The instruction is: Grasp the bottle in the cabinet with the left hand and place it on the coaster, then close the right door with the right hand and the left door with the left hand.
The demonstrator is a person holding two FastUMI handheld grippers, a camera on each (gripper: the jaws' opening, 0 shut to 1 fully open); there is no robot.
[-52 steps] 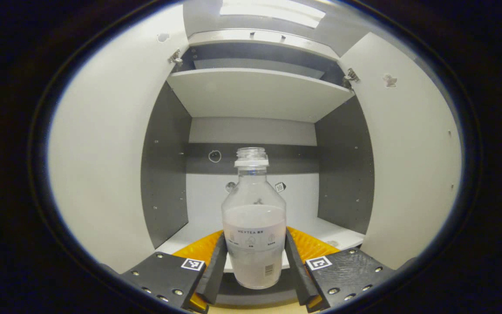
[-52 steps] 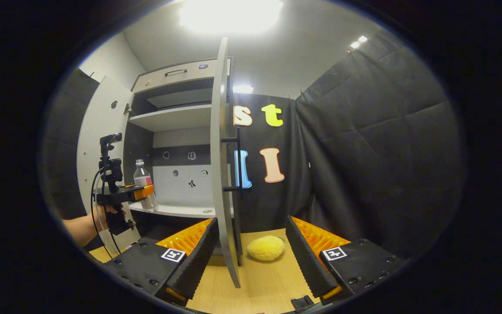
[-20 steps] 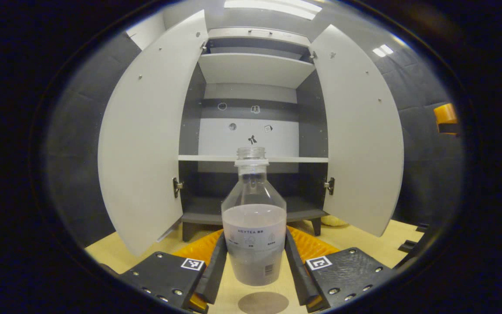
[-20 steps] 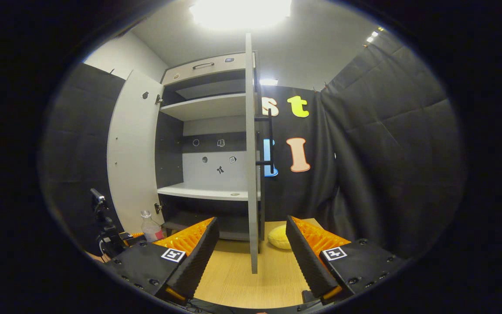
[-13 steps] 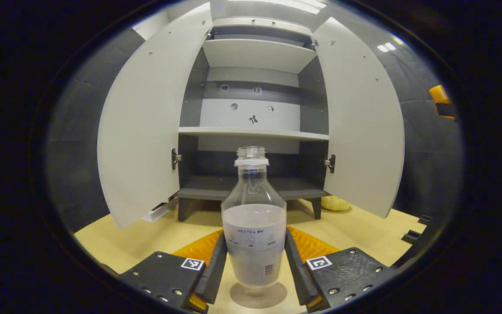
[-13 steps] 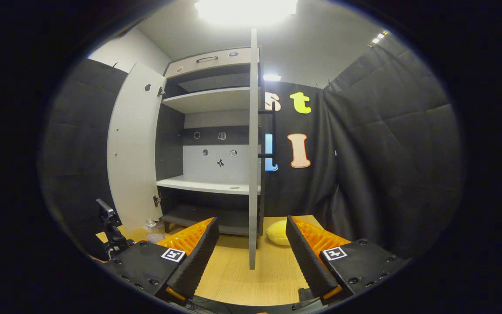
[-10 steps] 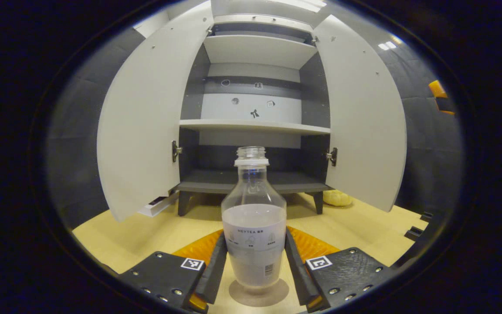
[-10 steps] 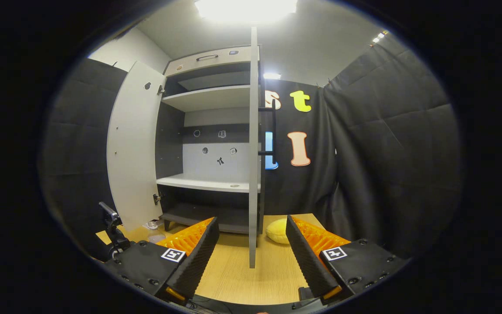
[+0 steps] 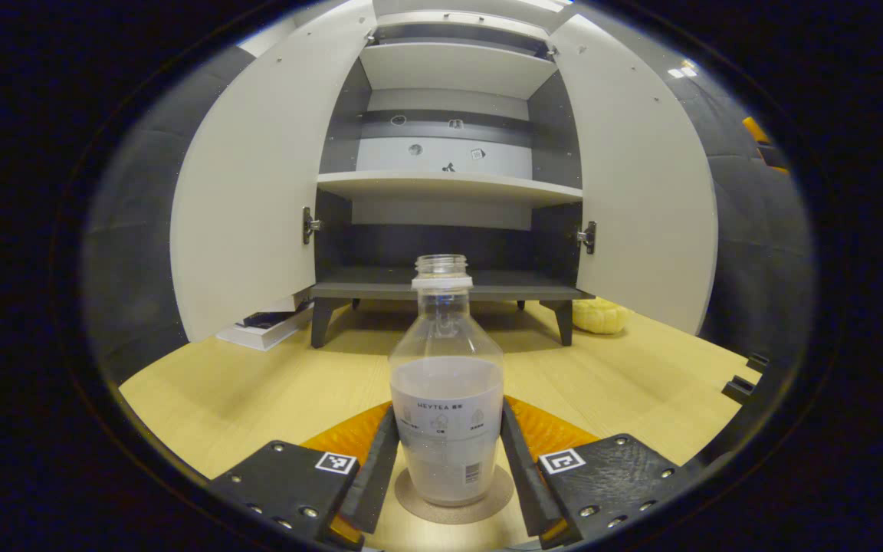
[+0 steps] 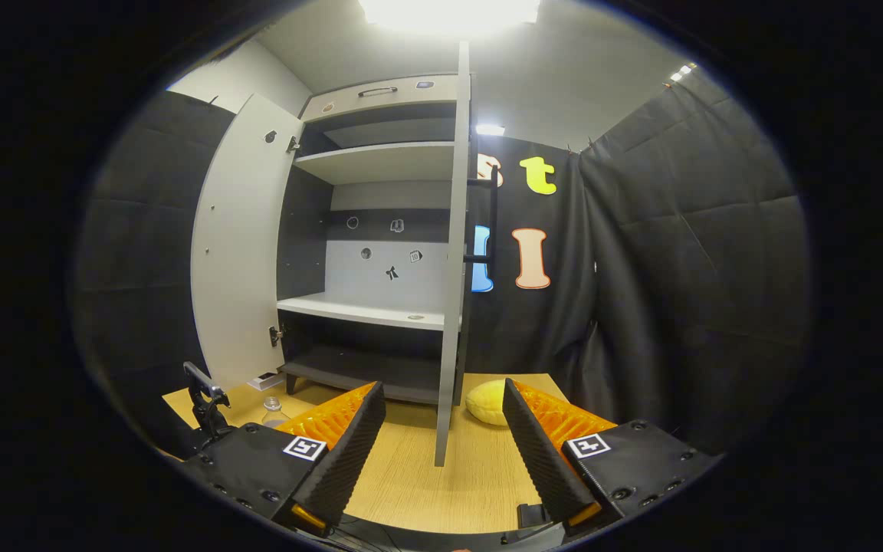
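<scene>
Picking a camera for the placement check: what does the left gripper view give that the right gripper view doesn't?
Left gripper view adds: the coaster under the bottle, and the left gripper closed on the bottle's sides.
Right gripper view adds: the handle on the outer face of the right door, the top drawer, and the open right gripper.
Shared: the cabinet with the right door and left door open, the yellow object on the table, and the bottle, whose neck alone appears in the right gripper view.

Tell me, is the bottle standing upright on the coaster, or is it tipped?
Upright. The bottle has its neck straight up and its base on the round coaster, between the left gripper fingers.
</scene>
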